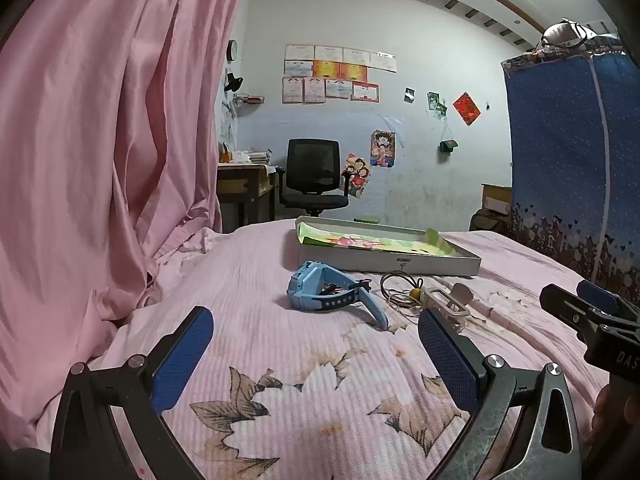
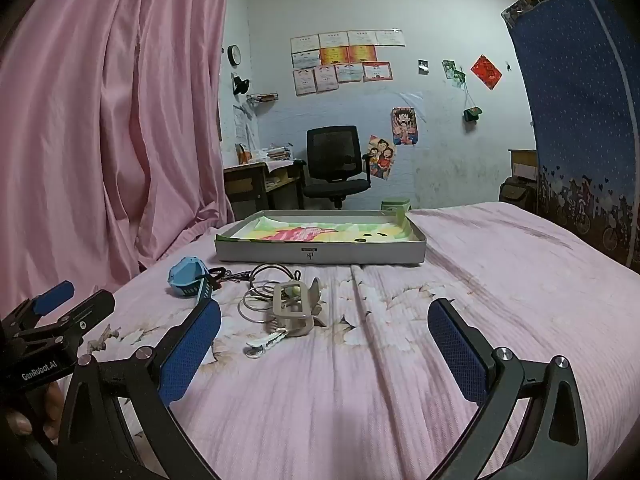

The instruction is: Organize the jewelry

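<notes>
We hold the left gripper (image 1: pixel 316 336) with its blue-padded fingers spread wide and nothing between them, low over the pink floral bedspread (image 2: pixel 500 280). Our right gripper (image 2: pixel 324 336) is equally wide apart and empty. The shallow cardboard box (image 2: pixel 320 254) is our landmark: just in front of its near wall lie the blue smartwatch (image 1: pixel 320 292), a coil of thin cord or necklace (image 2: pixel 260 300), we cannot tell which, and a beige hair claw clip (image 2: pixel 290 308) beside a small white clip (image 2: pixel 266 342). The box's inside shows only a colourful printed lining.
</notes>
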Motion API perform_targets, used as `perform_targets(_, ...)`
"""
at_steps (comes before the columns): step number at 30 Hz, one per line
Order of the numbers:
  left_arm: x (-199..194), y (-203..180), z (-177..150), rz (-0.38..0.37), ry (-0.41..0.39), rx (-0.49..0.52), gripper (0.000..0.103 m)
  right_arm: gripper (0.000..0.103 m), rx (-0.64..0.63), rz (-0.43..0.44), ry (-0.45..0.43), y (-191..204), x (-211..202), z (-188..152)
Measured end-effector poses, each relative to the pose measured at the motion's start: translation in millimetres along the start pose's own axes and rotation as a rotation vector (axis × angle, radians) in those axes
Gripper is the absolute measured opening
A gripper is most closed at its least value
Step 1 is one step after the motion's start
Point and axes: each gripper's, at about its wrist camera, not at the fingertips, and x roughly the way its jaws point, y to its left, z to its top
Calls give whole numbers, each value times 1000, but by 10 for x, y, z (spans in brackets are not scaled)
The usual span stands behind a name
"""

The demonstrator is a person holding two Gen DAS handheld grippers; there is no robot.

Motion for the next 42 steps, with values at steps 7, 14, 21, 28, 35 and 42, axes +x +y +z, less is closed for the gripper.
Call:
perform_targets(7,-5,5,1,0,-1,1,103,102,5,1,-1,-4,-8,6)
perform_targets(14,-9,-15,0,-2,0,3,103,102,9,2,4,0,-10,9)
perform_targets(21,-11,-20,-1,-2,-1,3,103,102,11,2,4,9,-11,24)
perform_targets(28,-10,-18,-1,-1,-1,4,103,102,13,4,5,6,-12,25)
perform_targets(35,-9,-19,-2,-1,-1,6,103,102,15,4,4,4,-8,21)
perform_targets(42,-11,-23,-3,-1,-1,6,103,102,16,5,4,1,-5,20)
